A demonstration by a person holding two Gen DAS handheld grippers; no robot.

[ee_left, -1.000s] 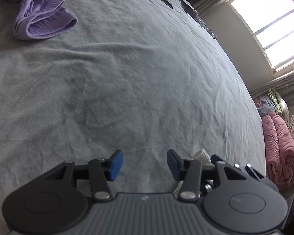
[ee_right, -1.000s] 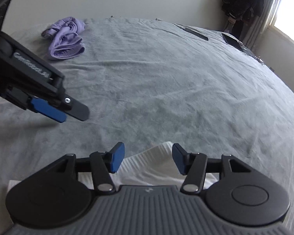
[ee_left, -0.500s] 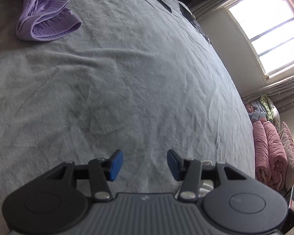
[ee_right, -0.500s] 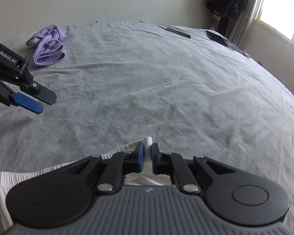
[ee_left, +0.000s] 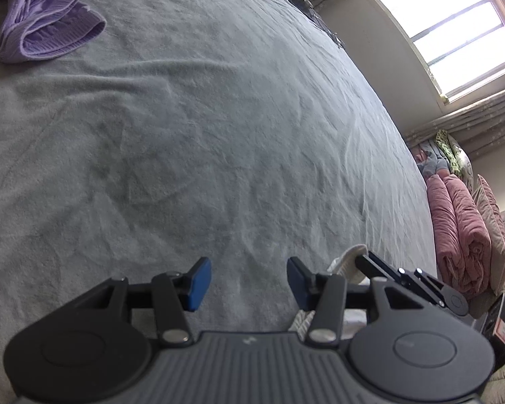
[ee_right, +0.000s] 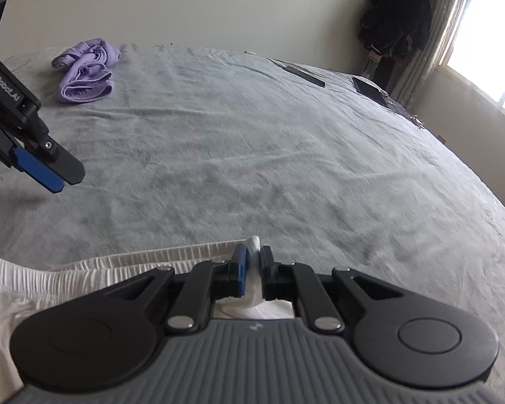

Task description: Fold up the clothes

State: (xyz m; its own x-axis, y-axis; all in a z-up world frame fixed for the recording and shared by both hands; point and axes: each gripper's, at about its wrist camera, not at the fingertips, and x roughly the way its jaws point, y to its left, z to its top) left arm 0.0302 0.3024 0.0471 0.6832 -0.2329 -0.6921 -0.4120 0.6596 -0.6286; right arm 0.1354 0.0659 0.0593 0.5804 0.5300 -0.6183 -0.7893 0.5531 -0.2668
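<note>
A white ribbed garment [ee_right: 128, 262] lies at the near edge of the grey bed [ee_right: 252, 155]. My right gripper [ee_right: 255, 269] is shut on a bunched corner of it, white cloth pinched between the blue pads. In the left wrist view that same corner [ee_left: 348, 259] shows beside the right gripper's black fingers [ee_left: 387, 271]. My left gripper [ee_left: 249, 282] stands open over bare bedding with nothing between its pads; it also shows at the left of the right wrist view [ee_right: 55, 173]. A crumpled purple garment [ee_left: 47, 30] [ee_right: 86, 74] lies far back on the bed.
Flat dark items [ee_right: 303, 72] [ee_right: 370, 89] rest near the bed's far right edge. Dark clothes [ee_right: 395, 17] hang by the curtain beside a bright window [ee_left: 444, 23]. Rolled pink bedding [ee_left: 461, 232] sits off the bed's right side.
My right gripper went from open to shut on the white garment's corner and lifted it slightly. The left gripper stayed open and barely moved.
</note>
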